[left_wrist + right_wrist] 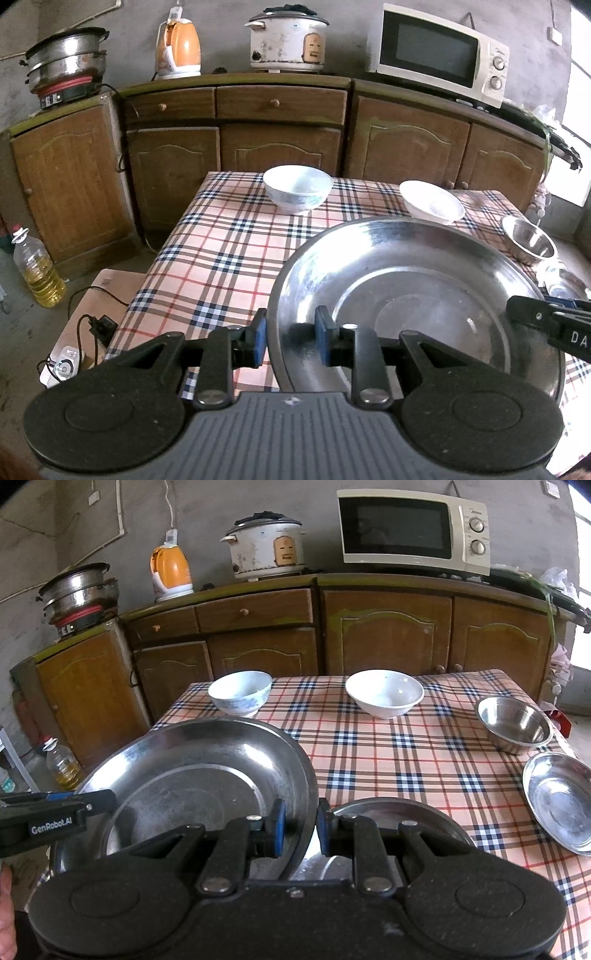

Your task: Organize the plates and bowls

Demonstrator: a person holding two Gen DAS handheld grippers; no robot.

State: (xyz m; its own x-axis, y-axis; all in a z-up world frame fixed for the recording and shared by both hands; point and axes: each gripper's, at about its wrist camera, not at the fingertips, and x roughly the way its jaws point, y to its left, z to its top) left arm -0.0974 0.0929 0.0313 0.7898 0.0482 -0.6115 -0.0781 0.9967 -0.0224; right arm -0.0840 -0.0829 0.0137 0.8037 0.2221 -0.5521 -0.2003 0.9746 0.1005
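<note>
At the near edge of the table (424, 746), we hold the big steel basin (406, 288) from both sides. Our left gripper (291, 338) pinches its left rim, one blue pad outside the wall and one inside; our right gripper (299, 829) pinches the opposite rim the same way. The basin looks tipped slightly, its far lip higher in the right wrist view, and beneath the right gripper a smaller steel plate (399, 812) lies on the checked cloth.

We judge that the step in hand is carrying the basin to its stacking place. To do it well, we should keep both pinches firm and move the two hands together, so the rim neither twists nor slips from the pads, and level it before lowering.

Further off to the right sit a shallow steel dish (561, 805) and a small steel bowl (513, 723), near each other. Toward the far edge stand a plain white bowl (384, 694) and a blue-patterned bowl (240, 694), well apart, with nothing stacked yet. Behind them runs the cabinet (388, 627) with its microwave (410, 528).
</note>
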